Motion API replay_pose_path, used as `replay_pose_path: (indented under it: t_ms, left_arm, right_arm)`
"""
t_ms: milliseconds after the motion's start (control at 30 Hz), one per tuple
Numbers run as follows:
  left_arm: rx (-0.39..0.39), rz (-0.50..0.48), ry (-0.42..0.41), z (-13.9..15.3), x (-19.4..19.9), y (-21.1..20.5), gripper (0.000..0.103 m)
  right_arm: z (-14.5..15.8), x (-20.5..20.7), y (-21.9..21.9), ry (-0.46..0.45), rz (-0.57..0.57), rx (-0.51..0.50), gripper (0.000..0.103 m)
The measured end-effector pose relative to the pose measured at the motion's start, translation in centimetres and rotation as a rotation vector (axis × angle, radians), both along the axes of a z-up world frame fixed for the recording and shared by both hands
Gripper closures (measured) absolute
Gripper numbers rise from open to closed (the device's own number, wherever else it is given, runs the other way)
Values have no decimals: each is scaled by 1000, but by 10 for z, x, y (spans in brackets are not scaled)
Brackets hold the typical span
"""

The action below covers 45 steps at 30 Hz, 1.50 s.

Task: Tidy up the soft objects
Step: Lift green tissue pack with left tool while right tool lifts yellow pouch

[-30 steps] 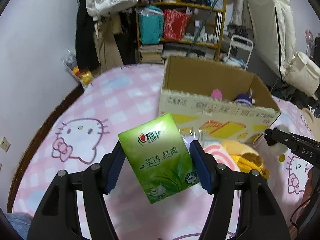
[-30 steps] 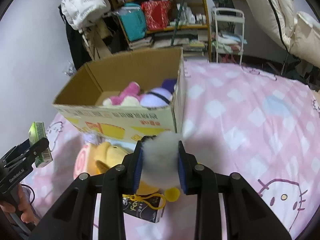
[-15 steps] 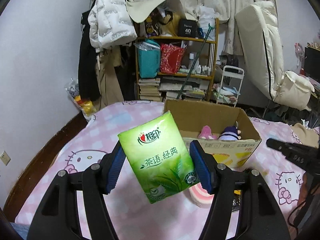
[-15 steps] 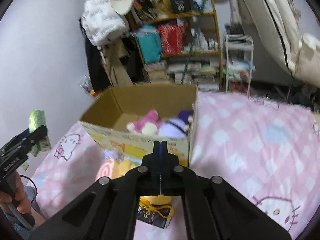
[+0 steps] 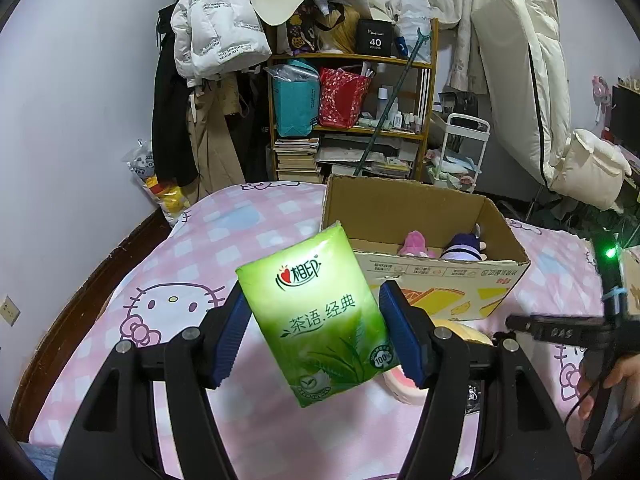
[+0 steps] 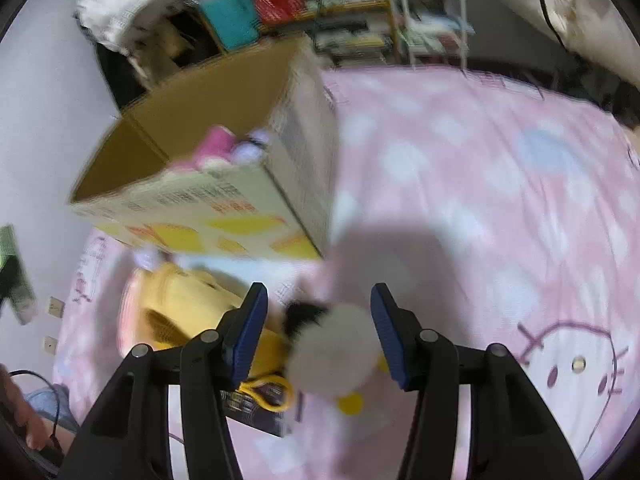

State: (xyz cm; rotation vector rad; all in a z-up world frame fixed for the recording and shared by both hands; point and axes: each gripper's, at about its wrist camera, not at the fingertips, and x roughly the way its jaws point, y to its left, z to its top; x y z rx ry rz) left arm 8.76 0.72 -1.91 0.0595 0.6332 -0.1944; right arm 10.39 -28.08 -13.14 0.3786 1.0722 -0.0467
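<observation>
A green tissue pack point(image 5: 320, 312) is clamped between the blue pads of my left gripper point(image 5: 316, 332), held up above the pink bed. Behind it stands an open cardboard box point(image 5: 440, 280) with a pink plush point(image 5: 416, 240) and a purple plush point(image 5: 464, 246) inside. In the blurred right wrist view, my right gripper point(image 6: 319, 320) points down at the bed and its jaws are opening. A white fluffy plush point(image 6: 336, 348) lies between them, and the pads do not press on it. A yellow plush point(image 6: 188, 300) lies just to its left, in front of the box point(image 6: 192, 208).
A pink Hello Kitty bedspread point(image 5: 224, 248) covers the bed. A dark packet with a yellow loop point(image 6: 260, 404) lies under the right gripper. Shelves point(image 5: 352, 128), hanging coats and a white cart point(image 5: 464, 148) crowd the far wall. A hand point(image 5: 616, 388) holds the right tool.
The right gripper let go of the white plush, rose shut and empty, then dropped back with its jaws apart around it. The left gripper lifted the tissue pack slightly.
</observation>
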Motion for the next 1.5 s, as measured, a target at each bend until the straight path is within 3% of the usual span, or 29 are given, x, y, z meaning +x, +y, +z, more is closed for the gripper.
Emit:
replay_pose_path:
  t_ms: [233, 267, 300, 433, 600, 767, 1100, 1333, 1500]
  left_arm:
    - [-8, 1, 3, 1, 1, 0, 38]
    - [-6, -1, 3, 0, 1, 0, 38]
    - [-4, -2, 3, 0, 1, 0, 38]
    - [-5, -9, -6, 1, -1, 1, 38]
    - [-8, -15, -30, 4, -6, 0, 38]
    - [-23, -33, -59, 10, -13, 0, 38]
    - [-12, -91, -209, 45, -26, -13, 38]
    - [-35, -146, -230, 73, -15, -25, 38]
    - [7, -154, -273, 94, -2, -39, 38]
  right_arm:
    - [-25, 0, 1, 117, 15, 61, 48]
    - [-27, 0, 2, 123, 17, 60, 51]
    - [-30, 1, 2, 126, 22, 64, 62]
    - [-31, 2, 7, 123, 41, 48, 67]
    - [-2, -7, 17, -5, 49, -76, 69]
    - [32, -21, 19, -155, 52, -84, 69]
    - [108, -33, 33, -466, 70, -126, 69]
    - [153, -30, 34, -598, 93, -169, 69]
    - [178, -20, 36, -664, 99, -185, 69]
